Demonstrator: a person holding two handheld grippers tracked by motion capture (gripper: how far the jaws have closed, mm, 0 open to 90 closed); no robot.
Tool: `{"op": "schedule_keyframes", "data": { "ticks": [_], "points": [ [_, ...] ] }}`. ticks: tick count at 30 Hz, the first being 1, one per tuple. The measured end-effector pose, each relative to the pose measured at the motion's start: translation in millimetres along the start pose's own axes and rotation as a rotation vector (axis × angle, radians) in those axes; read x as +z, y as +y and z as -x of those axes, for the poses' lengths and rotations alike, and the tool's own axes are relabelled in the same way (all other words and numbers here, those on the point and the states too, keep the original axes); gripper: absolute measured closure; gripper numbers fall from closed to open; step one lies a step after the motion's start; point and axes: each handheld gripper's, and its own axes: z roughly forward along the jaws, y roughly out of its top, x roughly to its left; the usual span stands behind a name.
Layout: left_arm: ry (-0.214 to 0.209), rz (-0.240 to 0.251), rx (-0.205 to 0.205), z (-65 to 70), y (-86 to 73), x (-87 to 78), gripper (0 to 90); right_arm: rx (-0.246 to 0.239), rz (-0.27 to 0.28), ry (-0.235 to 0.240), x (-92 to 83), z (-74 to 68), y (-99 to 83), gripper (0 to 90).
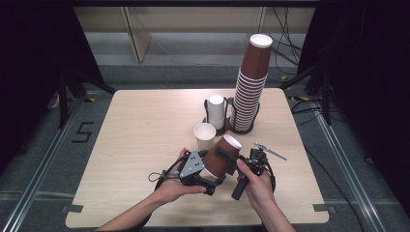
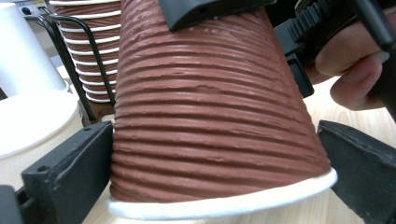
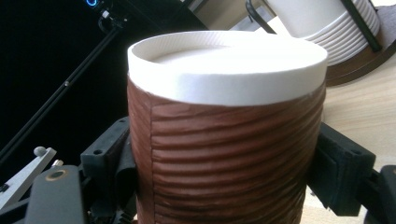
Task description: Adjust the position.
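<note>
I have a brown ribbed paper cup [image 1: 221, 155] held up over the near middle of the wooden table [image 1: 140, 145], and both of my grippers are on it. The cup is upside down and leaning: its small closed bottom, with a white ring, points up and away from me toward the right, and its wide mouth points down toward me on the left. So its long line runs on a slant, not flat and not straight up. My left gripper [image 1: 205, 182] is clamped on the wide end; in the left gripper view the two black jaws press on both sides just above the white rolled lip. My right gripper [image 1: 231, 157] is clamped near the small end; in the right gripper view its jaws squeeze the ribbed wall on both sides, just under the white ring. Just behind the cup stands a white paper cup [image 1: 205, 136], mouth up (very close, so little room there). Farther back is a dark wire cup holder [image 1: 240, 126] with a tall leaning stack of brown cups [image 1: 251, 84] and a short stack of white cups [image 1: 216, 110]. The left half of the table is bare wood, and the near edge is close under my hands.
</note>
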Motion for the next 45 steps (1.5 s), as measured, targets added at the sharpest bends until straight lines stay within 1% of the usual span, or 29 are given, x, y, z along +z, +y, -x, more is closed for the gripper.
{"op": "schedule_keyframes", "data": {
  "ticks": [4, 5, 7, 10, 11, 12, 14, 15, 17, 18, 19, 20, 21, 22, 23, 24, 25, 26, 28, 31, 32, 34, 35, 38, 39, 42, 43, 44, 45],
  "points": [
    [-0.002, 0.005, -0.01, 0.2, 0.4, -0.5, 3.0, -0.005, -0.002, -0.001, 0.8, 0.2, -0.5, 20.2],
    [-0.005, 0.016, -0.011, 0.3, -0.5, -0.9, 3.8, -0.002, 0.002, 0.004, 0.8, 0.4, -0.7, 19.5],
    [-0.004, 0.009, -0.011, 0.6, -1.1, -2.4, 5.1, -0.002, 0.0, 0.023, 1.1, 1.2, -1.0, 18.8],
    [-0.004, 0.007, -0.009, 0.6, -1.5, -3.3, 6.7, 0.002, -0.01, 0.018, 0.9, 0.4, -1.5, 17.9],
    [-0.006, 0.005, -0.012, 0.6, -1.7, -3.8, 7.3, -0.012, -0.01, 0.023, 1.3, 1.1, -1.8, 17.1],
    [-0.007, 0.006, -0.014, 0.5, -1.9, -4.0, 7.7, -0.021, -0.011, 0.005, 1.3, 0.5, -1.9, 16.7],
    [-0.014, 0.003, -0.022, 0.7, -2.4, -4.0, 8.1, -0.019, -0.024, 0.008, 0.6, -0.4, -1.9, 15.8],
    [-0.016, 0.002, -0.02, 0.8, -2.2, -4.1, 8.4, -0.053, -0.014, 0.003, 1.6, 1.5, -1.8, 14.9],
    [-0.022, 0.008, -0.022, 1.0, -1.7, -4.2, 8.8, 0.008, -0.038, 0.007, 0.8, -2.3, -2.6, 12.2],
    [-0.023, 0.0, -0.02, 1.4, -0.8, -5.3, 9.0, -0.031, -0.035, -0.001, 0.9, -0.6, -2.3, 9.7],
    [-0.025, 0.002, -0.019, 1.7, -0.6, -5.3, 9.2, -0.03, -0.041, -0.016, 1.3, -1.3, -2.6, 6.1],
    [-0.027, 0.0, -0.017, 1.8, -0.5, -5.6, 9.3, -0.022, -0.044, -0.002, 2.3, -1.3, -3.1, 3.8],
    [-0.03, -0.009, -0.015, 2.0, -0.2, -6.4, 9.3, -0.022, -0.048, -0.004, 2.5, -1.6, -3.1, 2.7],
    [-0.03, -0.009, -0.015, 2.0, -0.2, -6.4, 9.4, 0.012, -0.063, 0.009, 2.5, -3.4, -3.3, 2.1],
    [-0.038, -0.003, -0.013, 1.9, -0.1, -6.6, 9.5, -0.039, -0.053, 0.006, 3.5, 0.6, -2.4, 1.8],
    [-0.038, -0.002, -0.018, 2.0, 0.3, -7.1, 9.6, -0.035, -0.059, 0.007, 3.4, 0.2, -2.0, 1.8],
    [-0.036, 0.004, -0.018, 1.9, 0.6, -7.3, 9.7, -0.015, -0.069, 0.013, 2.2, -3.1, -1.8, 1.8],
    [-0.036, 0.002, -0.016, 1.4, 1.2, -7.8, 9.8, -0.027, -0.067, 0.019, 2.9, -2.4, -1.5, 1.8],
    [-0.038, 0.005, -0.016, 1.5, 2.5, -8.6, 10.0, -0.051, -0.061, 0.011, 2.7, -2.4, -1.0, 1.5],
    [-0.043, 0.008, -0.015, 2.1, 3.3, -9.7, 10.1, -0.058, -0.079, 0.018, 0.3, -3.9, 0.3, 0.9],
    [-0.044, 0.009, -0.016, 2.2, 3.5, -10.1, 10.1, -0.066, -0.083, 0.003, -0.2, -4.1, 1.0, 1.0],
    [-0.045, 0.01, -0.016, 2.2, 3.3, -10.5, 10.1, -0.07, -0.086, 0.032, -1.3, -2.9, 1.2, 0.9],
    [-0.046, 0.007, -0.014, 2.1, 3.2, -10.8, 10.2, -0.064, -0.093, 0.033, -1.7, -3.2, 1.2, 0.9],
    [-0.048, 0.003, -0.006, 1.8, 3.0, -11.7, 10.1, -0.073, -0.115, 0.028, -3.4, -2.9, 1.3, 0.9],
    [-0.049, 0.004, -0.012, 1.2, 2.9, -12.8, 10.2, -0.079, -0.14, 0.035, -5.6, -3.4, 2.0, 1.0],
    [-0.05, 0.004, -0.007, 0.2, 2.9, -14.1, 10.2, -0.088, -0.143, 0.044, -6.9, -3.0, 1.9, 0.9],
    [-0.05, 0.001, -0.002, -0.6, 3.2, -16.1, 10.2, -0.097, -0.156, 0.049, -10.4, -2.9, 2.8, 0.9],
    [-0.05, 0.001, -0.002, -0.6, 3.2, -16.1, 10.2, -0.097, -0.156, 0.049, -10.4, -2.9, 2.8, 0.9],
    [-0.053, 0.012, -0.011, -0.9, 3.2, -17.1, 10.2, -0.049, -0.17, 0.039, -13.4, -6.1, 3.1, 0.9]
  ]
}}
